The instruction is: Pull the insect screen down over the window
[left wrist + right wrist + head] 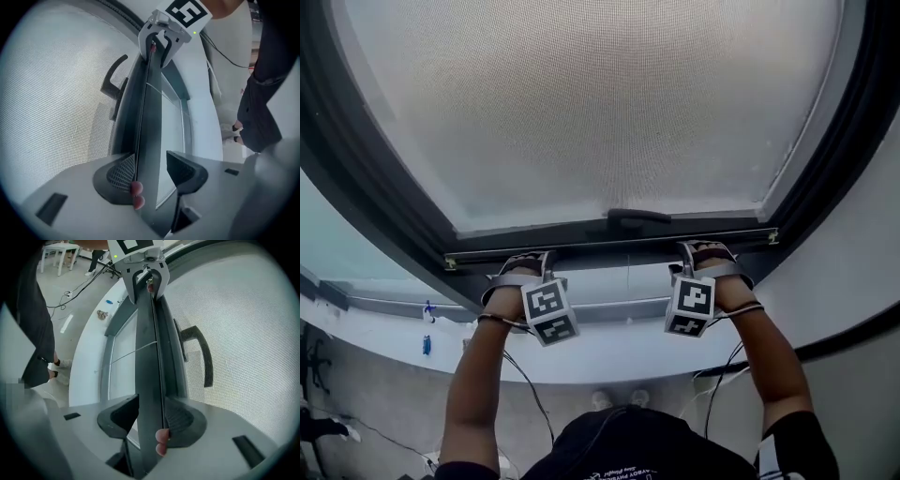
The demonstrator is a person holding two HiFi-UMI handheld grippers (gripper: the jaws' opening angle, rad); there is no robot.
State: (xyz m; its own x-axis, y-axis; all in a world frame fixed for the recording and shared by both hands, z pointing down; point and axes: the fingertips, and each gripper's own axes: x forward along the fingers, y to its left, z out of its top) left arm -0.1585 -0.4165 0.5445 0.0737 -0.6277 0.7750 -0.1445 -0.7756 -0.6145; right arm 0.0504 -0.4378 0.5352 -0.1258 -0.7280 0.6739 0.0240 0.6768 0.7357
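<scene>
The insect screen (591, 103) is a grey mesh that covers most of the window. Its dark bottom bar (609, 246) lies level, with a dark handle (637, 219) at its middle. My left gripper (530, 262) sits on the bar's left end and my right gripper (698, 251) on its right end. In the left gripper view the bar (145, 117) runs between the jaws of the left gripper (152, 171), tight against the left pad, with a thin sliver of light at the right pad's tip. The right gripper (152, 416) has the bar (149, 357) pressed between both pads.
A dark curved window frame (356, 178) surrounds the screen. Bare glass (619, 281) shows below the bar, above a white sill (609, 352). Cables (525, 384) hang from my wrists to the floor. A white table (58, 254) stands far off.
</scene>
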